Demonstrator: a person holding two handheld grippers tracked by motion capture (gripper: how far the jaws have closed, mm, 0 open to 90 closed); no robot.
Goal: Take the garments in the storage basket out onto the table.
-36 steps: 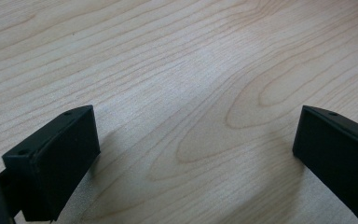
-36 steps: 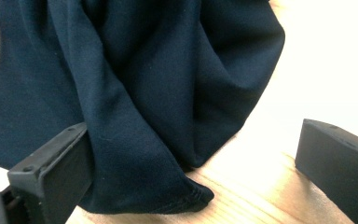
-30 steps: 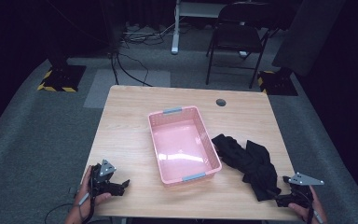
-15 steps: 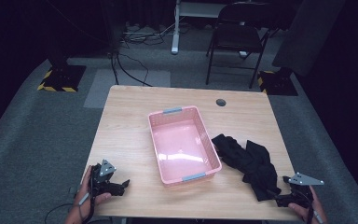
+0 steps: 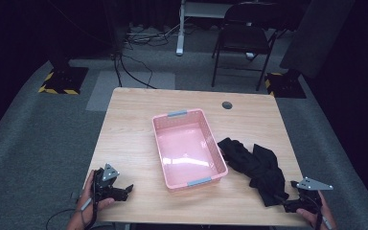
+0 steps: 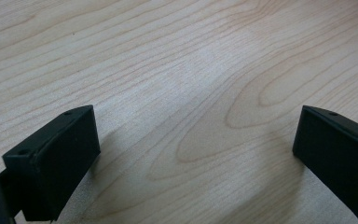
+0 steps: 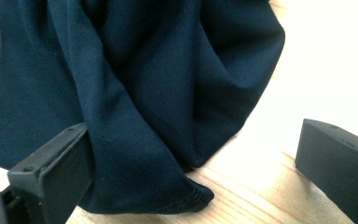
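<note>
Black cloth (image 7: 135, 93) sits right in front of the right tool (image 7: 193, 172), jaws wide apart, a hemmed corner of the fabric lying on the desk (image 7: 261, 186) between them and nearer the left jaw. Nothing gripped yet. Compared with the frames a second and half a second back, no visible change: both tools parked in the same spots, cloth in the same heap, so the grab hasn't started. From the high view, right tool (image 5: 294, 203) is at the near right desk edge, touching or just beside the cloth's (image 5: 256, 165) near end. Left tool (image 5: 122, 189) rests at the near left corner, jaws apart over bare wood, well apart from the cloth. Pink basket (image 5: 170, 179) stands mid-desk, empty, just left of the cloth; likely the destination.
</note>
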